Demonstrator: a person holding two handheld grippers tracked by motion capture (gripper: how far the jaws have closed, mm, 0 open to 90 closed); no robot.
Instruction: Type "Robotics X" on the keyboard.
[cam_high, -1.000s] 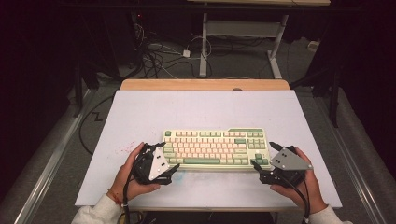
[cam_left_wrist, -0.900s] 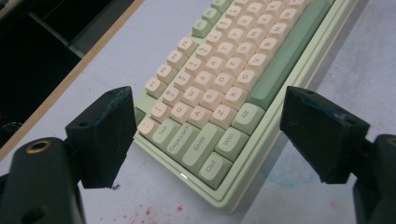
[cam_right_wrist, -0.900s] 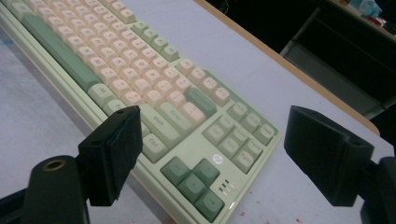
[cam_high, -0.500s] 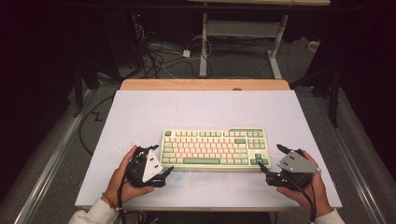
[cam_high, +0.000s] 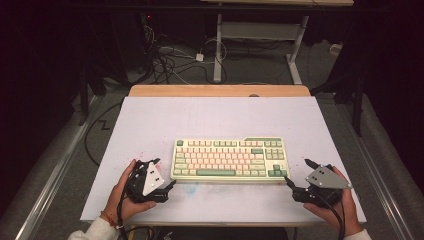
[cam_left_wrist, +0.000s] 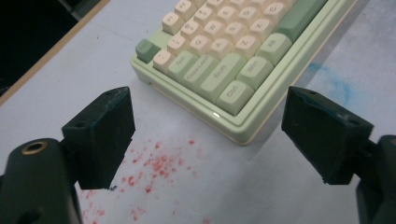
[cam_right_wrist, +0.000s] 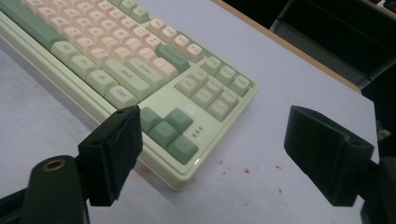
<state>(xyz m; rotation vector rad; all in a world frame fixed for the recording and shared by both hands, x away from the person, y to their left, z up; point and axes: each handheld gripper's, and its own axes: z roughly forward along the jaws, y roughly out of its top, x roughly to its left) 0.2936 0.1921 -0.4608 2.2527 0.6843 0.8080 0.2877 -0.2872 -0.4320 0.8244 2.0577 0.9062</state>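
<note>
Keyboard (cam_high: 229, 159) sits mid-table, a bit toward the near edge of the white mat (cam_high: 150, 120), long axis running 9 to 3 o'clock, parallel to the person's edge. Left gripper (cam_high: 169, 187) is just off the keyboard's near-left corner, at about 7 o'clock from keyboard centre, jaws wide apart, holding nothing, tips aimed toward 2 o'clock at that corner. In the left gripper view the corner with the bottom-row keys (cam_left_wrist: 232, 91) lies between and slightly beyond the two pads (cam_left_wrist: 100, 135), not touching either. Right gripper (cam_high: 290, 184) mirrors it at about 5 o'clock from keyboard centre, jaws also spread, empty, aimed toward 10 o'clock at the near-right corner. In the right gripper view the arrow-key cluster (cam_right_wrist: 169, 130) lies close to the left pad (cam_right_wrist: 116, 151), with the corner edge between the jaws; contact there is hard to judge, looks apart. Both grippers are about equally near, one per short end, so neither hand has the advantage. My read: the key relation is the two grippers flanking the long axis from the near corners, so any shift or lift needs both ends taken together. Red specks (cam_left_wrist: 154, 165) and a blue smear (cam_left_wrist: 334, 81) mark the mat near the corners.
</note>
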